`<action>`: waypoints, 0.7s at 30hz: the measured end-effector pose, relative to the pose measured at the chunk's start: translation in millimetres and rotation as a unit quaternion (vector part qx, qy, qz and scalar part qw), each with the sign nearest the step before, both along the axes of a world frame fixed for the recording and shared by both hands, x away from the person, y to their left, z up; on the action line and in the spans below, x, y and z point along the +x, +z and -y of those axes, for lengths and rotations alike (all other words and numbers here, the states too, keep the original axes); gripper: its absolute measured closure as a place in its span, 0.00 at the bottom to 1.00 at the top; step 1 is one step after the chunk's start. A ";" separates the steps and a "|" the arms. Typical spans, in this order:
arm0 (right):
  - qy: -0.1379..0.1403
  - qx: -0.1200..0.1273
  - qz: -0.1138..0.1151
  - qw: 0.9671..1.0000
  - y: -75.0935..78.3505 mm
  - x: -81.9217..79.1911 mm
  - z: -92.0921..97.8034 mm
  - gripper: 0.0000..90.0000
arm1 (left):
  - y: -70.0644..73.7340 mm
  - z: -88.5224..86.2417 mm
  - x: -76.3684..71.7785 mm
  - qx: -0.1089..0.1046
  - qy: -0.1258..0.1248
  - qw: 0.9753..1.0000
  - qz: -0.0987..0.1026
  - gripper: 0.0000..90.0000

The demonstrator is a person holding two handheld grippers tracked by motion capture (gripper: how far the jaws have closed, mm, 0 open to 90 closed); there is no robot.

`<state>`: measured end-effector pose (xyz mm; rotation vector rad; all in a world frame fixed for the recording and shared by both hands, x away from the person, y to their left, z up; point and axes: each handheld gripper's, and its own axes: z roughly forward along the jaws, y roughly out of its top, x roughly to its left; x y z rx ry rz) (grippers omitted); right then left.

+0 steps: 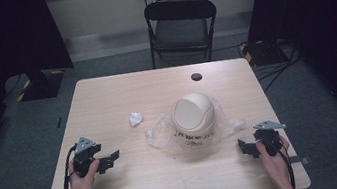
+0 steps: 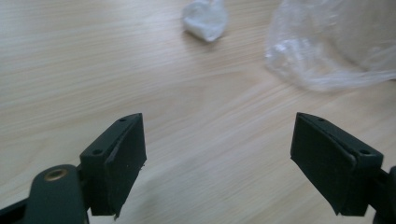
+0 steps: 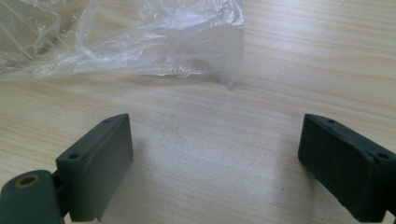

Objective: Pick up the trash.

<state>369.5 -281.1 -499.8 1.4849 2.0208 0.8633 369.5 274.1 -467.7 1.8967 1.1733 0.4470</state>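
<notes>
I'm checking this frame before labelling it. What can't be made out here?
- Print on the bin, high view: too small to read.
- Bin's base, high view: veiled by the clear plastic bag.
- White crumpled wad, high view: too small to tell its material.
- Bin, left gripper view: cut off by the edge, blurred behind the bag.

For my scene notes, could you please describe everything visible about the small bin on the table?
The beige desktop bin stands upright near the middle of the wooden table. It looks like plastic, with a rounded dome top holding a swing flap, and faint red markings low on its front. A crumpled clear plastic bag spreads around its base, touching it. Neither gripper touches it.
</notes>
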 end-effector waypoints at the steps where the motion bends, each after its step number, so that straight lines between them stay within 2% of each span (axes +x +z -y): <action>1: 0.000 0.000 0.000 1.000 0.0 0.0 0.0 0.10 | 1.3 3.3 0.4 0.004 -0.004 1.000 0.002 0.20; 4: 0.000 0.000 0.000 1.000 0.0 0.0 0.0 0.10 | 5.1 10.1 3.7 0.007 -0.013 1.000 0.005 0.21; 6: 0.000 0.000 0.000 1.000 0.0 0.1 0.1 0.10 | 8.7 14.5 6.6 0.002 -0.017 1.000 0.007 0.21; 10: 0.001 0.000 0.000 1.000 0.0 0.2 0.2 0.10 | 15.6 25.6 11.4 -0.015 -0.027 0.999 0.015 0.17; 12: 0.001 0.000 0.000 1.000 0.0 0.2 0.2 0.10 | 18.0 31.7 15.1 -0.029 -0.050 0.998 0.014 0.17; 14: 0.001 0.000 0.000 1.000 0.0 0.2 0.2 0.10 | 22.0 41.8 18.0 -0.020 -0.061 0.998 0.012 0.18; 15: 0.001 0.000 0.000 1.000 0.0 0.2 0.2 0.10 | 25.0 47.8 19.2 -0.018 -0.065 0.998 0.019 0.18; 18: 0.001 0.000 0.000 1.000 0.0 0.2 0.2 0.10 | 32.2 60.5 24.5 -0.031 -0.091 0.995 0.017 0.18; 20: 0.001 0.000 0.000 1.000 0.0 0.2 0.2 0.10 | 40.1 72.4 26.8 0.000 -0.100 0.995 0.032 0.18; 21: 0.002 0.000 0.000 1.000 0.0 0.3 0.3 0.10 | 41.8 76.1 27.6 -0.008 -0.104 0.994 0.033 0.18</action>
